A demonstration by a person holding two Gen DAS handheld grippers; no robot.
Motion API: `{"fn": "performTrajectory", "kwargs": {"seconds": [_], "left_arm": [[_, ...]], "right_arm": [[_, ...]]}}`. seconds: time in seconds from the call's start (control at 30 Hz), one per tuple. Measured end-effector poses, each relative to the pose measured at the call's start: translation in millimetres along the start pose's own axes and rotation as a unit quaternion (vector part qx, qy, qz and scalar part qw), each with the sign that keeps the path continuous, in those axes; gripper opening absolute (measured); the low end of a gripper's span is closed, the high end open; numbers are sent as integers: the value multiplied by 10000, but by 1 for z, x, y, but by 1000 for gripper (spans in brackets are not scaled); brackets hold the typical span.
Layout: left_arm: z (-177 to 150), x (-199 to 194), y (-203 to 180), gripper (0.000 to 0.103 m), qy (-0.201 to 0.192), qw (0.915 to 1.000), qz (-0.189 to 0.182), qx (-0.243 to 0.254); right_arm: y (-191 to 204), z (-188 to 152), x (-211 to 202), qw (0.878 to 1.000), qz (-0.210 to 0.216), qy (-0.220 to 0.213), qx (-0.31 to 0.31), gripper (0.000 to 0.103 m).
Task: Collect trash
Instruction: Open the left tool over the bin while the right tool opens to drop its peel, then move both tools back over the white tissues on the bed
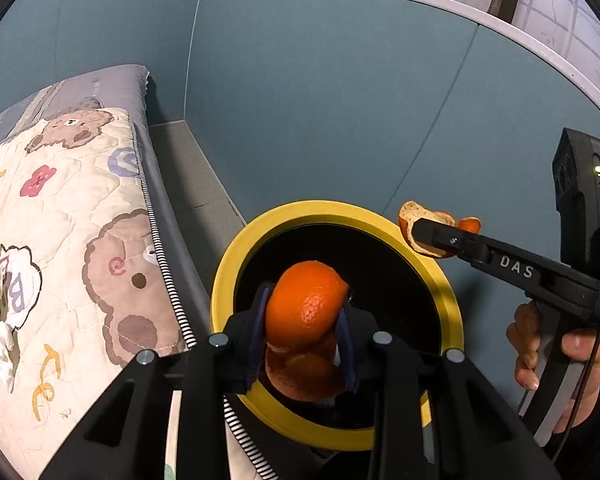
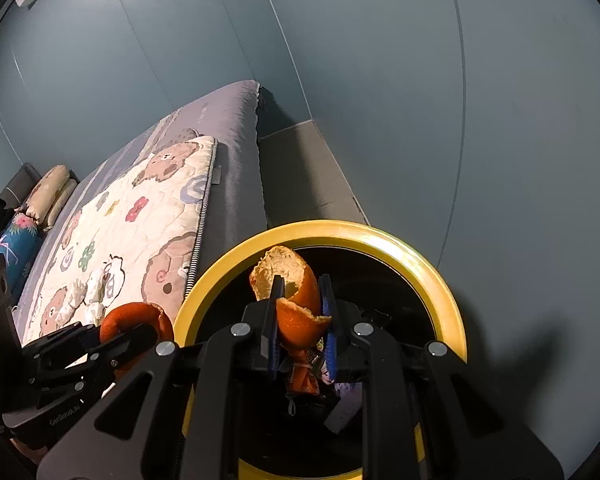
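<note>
A round bin with a yellow rim (image 1: 450,292) and black inside stands on the floor beside a bed; it also shows in the right wrist view (image 2: 444,280). My left gripper (image 1: 304,320) is shut on a large piece of orange peel (image 1: 304,304), held over the bin's opening. My right gripper (image 2: 302,312) is shut on a smaller curled piece of orange peel (image 2: 296,316), also over the bin. In the left wrist view the right gripper (image 1: 424,230) holds its peel (image 1: 410,216) above the bin's right rim. The left gripper's peel (image 2: 136,316) shows at the bin's left edge.
A bed with a bear-patterned quilt (image 1: 80,220) lies left of the bin, with crumpled white tissues (image 1: 0,312) on it. Pillows (image 2: 48,196) lie at the far end. A blue-grey wall (image 1: 340,100) stands behind. Some wrappers lie inside the bin (image 2: 308,376).
</note>
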State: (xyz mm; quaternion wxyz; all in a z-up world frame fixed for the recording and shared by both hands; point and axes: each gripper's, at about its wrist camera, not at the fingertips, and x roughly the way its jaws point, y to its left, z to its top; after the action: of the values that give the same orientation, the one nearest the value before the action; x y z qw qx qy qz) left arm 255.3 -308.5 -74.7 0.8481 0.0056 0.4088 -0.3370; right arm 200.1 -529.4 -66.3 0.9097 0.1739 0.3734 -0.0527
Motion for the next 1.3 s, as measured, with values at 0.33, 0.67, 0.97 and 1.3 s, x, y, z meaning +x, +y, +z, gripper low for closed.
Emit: {"fn": "performTrajectory", "kwargs": {"seconds": [0.33, 0.67, 0.97, 1.3], "left_arm": [[0, -18, 1, 58, -185, 9998, -50, -86], [-5, -39, 36, 79, -393, 9982, 234, -380], [-21, -78, 79, 85, -671, 9941, 619, -587], [-44, -123, 151, 91, -903, 9829, 1243, -1012]], "right_arm": [[-8, -1, -3, 9998, -144, -4, 162, 36], [-6, -6, -7, 9992, -275, 3, 286, 61], [33, -6, -15, 9999, 92, -54, 11, 66], [117, -9, -13, 9942, 730, -63, -783, 68]]}}
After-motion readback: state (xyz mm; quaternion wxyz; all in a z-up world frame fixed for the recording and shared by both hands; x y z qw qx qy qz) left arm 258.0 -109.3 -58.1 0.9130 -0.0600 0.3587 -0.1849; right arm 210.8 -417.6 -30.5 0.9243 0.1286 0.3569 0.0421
